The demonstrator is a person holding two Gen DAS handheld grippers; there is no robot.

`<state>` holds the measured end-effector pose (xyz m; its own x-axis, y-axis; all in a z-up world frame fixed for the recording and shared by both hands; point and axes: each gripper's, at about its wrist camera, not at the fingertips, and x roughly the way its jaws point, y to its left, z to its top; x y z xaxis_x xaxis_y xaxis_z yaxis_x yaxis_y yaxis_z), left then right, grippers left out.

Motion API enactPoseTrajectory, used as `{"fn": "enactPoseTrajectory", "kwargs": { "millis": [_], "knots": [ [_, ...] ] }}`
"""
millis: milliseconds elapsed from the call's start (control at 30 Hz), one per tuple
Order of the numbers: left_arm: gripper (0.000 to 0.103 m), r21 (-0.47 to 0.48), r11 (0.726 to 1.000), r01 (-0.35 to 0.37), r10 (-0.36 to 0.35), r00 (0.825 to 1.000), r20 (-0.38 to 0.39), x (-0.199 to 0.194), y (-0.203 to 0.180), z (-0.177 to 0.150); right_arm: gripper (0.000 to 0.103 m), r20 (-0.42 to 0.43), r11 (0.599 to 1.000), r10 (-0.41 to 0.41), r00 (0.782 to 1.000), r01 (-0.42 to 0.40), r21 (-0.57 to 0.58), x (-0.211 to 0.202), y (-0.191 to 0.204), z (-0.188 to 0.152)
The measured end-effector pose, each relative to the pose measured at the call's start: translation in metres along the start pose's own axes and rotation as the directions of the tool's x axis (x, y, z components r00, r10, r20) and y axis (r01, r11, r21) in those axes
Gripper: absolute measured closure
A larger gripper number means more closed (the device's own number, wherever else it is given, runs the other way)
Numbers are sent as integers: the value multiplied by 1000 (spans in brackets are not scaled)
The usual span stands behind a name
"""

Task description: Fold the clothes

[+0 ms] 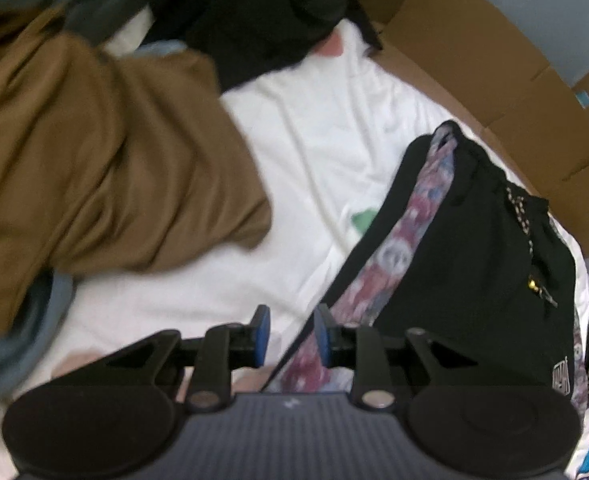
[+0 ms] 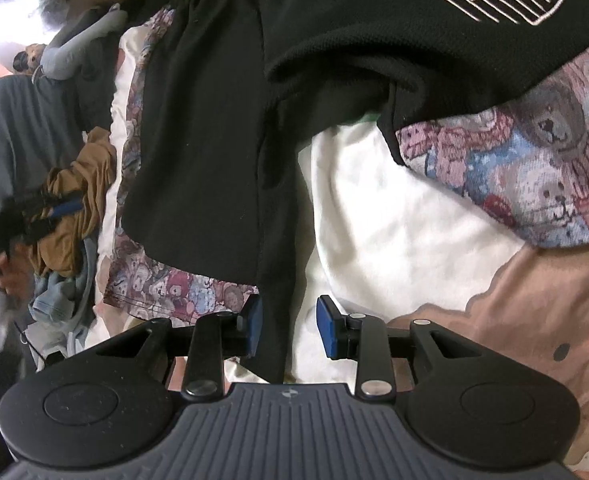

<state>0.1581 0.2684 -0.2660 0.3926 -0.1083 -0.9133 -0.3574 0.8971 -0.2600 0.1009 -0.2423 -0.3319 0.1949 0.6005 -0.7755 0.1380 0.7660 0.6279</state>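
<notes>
Black shorts (image 2: 206, 128) lie released on the bed (image 2: 382, 216).
Both grippers, left gripper (image 1: 292, 334) and right gripper (image 2: 288, 328), have fingers spread, pinching nothing; regrip the hem beside the shorts' bear-print trim squarely.

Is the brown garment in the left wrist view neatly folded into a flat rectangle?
No: the brown garment lies crumpled in loose, uneven folds on the white bedsheet.
</notes>
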Motion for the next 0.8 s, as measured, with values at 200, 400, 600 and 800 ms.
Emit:
{"fn": "enactPoseTrajectory", "kwargs": {
  "millis": [200,400,600,800],
  "knots": [
    [78,152,987,45,-43,999,-17,22,-10,45,71,12,1000,-8,1000,9,-16,-1,4,3],
    [78,243,967,74,-78,997,8,44,-17,73,71,36,1000,-12,999,13,-27,-9,7,1],
    [78,229,968,104,-110,994,15,72,-39,69,71,50,1000,-23,998,24,-3,-15,-2,-2],
    [78,212,969,131,-136,991,10,99,-63,54,71,68,999,-32,997,31,14,-20,-9,2]
  ]
}}
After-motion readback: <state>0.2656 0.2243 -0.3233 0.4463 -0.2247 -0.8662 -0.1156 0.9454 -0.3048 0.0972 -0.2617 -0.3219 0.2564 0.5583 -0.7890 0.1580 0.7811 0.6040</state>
